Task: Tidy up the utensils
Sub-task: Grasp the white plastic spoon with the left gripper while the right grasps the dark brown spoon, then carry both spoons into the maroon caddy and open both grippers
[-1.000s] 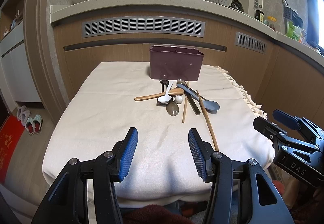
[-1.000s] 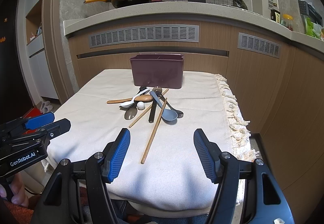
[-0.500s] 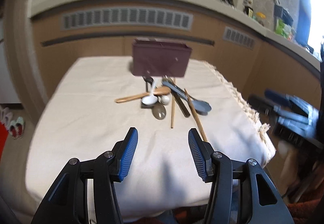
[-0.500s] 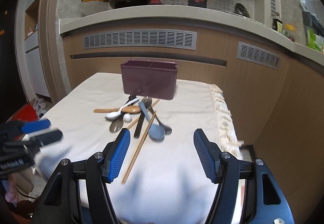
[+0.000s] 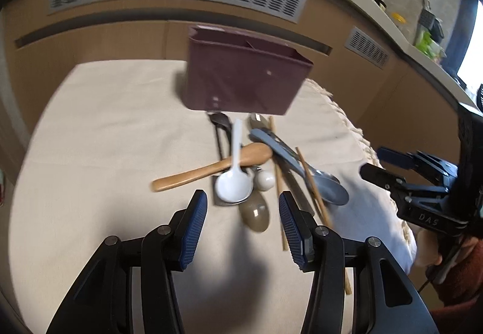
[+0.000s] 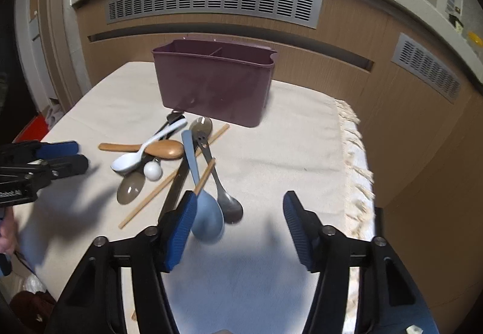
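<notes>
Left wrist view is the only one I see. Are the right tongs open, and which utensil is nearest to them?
Observer: Yes, the right tongs are open. The bowl of the blue spoon lies just beside their left finger.
Operator: Does the purple box have compartments inside?
Observer: The purple box has one divider across its middle, so there are two compartments. No utensil handle sticks out of either.

From my left camera the purple caddy [image 5: 244,80] smears with motion blur, so I can't read its compartments. On the right camera, the left tongs [image 6: 36,166] are cut by the frame edge, and a chopstick [image 6: 203,177] disappears behind my own blue pad [image 6: 179,231].
</notes>
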`<move>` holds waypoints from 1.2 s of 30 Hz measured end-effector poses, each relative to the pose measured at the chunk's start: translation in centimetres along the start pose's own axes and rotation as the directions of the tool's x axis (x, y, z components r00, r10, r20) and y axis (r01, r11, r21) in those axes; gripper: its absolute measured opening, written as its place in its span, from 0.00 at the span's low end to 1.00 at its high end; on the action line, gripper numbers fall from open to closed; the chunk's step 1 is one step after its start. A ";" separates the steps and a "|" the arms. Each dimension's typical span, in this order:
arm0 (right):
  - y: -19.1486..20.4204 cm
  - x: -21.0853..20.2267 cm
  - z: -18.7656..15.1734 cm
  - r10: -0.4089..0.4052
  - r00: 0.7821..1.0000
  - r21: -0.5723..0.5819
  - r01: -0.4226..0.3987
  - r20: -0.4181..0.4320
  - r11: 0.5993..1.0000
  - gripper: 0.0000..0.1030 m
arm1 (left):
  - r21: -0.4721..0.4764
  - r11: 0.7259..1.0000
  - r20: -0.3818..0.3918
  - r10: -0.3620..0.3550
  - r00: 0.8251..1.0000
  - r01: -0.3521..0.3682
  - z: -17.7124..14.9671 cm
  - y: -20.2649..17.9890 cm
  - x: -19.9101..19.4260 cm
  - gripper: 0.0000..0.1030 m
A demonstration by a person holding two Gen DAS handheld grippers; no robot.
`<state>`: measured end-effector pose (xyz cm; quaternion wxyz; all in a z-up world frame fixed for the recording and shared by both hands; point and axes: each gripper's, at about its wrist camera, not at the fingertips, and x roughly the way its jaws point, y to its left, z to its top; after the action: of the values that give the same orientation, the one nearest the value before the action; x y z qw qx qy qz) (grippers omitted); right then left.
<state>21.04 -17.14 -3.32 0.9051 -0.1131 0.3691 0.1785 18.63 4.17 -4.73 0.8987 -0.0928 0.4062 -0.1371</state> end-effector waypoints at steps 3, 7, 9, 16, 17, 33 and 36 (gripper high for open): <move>-1.0 0.9 0.4 0.093 0.995 0.039 -0.092 -0.027 0.995 0.40 | 0.020 1.000 -0.036 -0.006 0.999 0.007 0.6 -0.2 2.1 0.46; -1.4 1.7 0.6 0.087 0.995 0.033 -0.086 -0.053 0.996 0.40 | -0.040 0.998 -0.050 0.048 0.998 -0.050 1.2 0.1 4.1 0.46; -1.3 1.9 0.5 0.057 0.997 0.017 -0.056 -0.053 0.998 0.40 | -0.053 0.993 -0.053 0.102 0.993 -0.105 1.1 0.0 5.2 0.44; -1.0 2.2 0.9 0.066 0.997 0.004 -0.066 -0.052 0.998 0.40 | -0.054 0.985 0.012 0.162 0.987 -0.161 0.9 0.0 4.5 0.34; -0.8 2.1 1.2 0.072 0.996 -0.005 -0.072 -0.045 0.997 0.40 | -0.046 0.986 0.047 0.160 0.986 -0.158 1.4 0.1 3.4 0.34; 3.2 11.3 5.8 0.204 0.951 -0.060 -0.223 -0.233 0.973 0.14 | -0.035 0.990 0.142 0.139 0.980 -0.136 3.6 2.2 -4.8 0.34; 2.8 11.4 5.5 0.234 0.940 -0.016 -0.245 -0.247 0.969 0.12 | -0.043 0.993 0.102 0.113 0.988 -0.109 3.3 2.4 -5.0 0.34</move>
<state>30.93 -9.95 -7.77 0.8217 -0.1094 0.4839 0.2804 18.36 8.18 0.25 0.9231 -0.0937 0.3657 -0.0741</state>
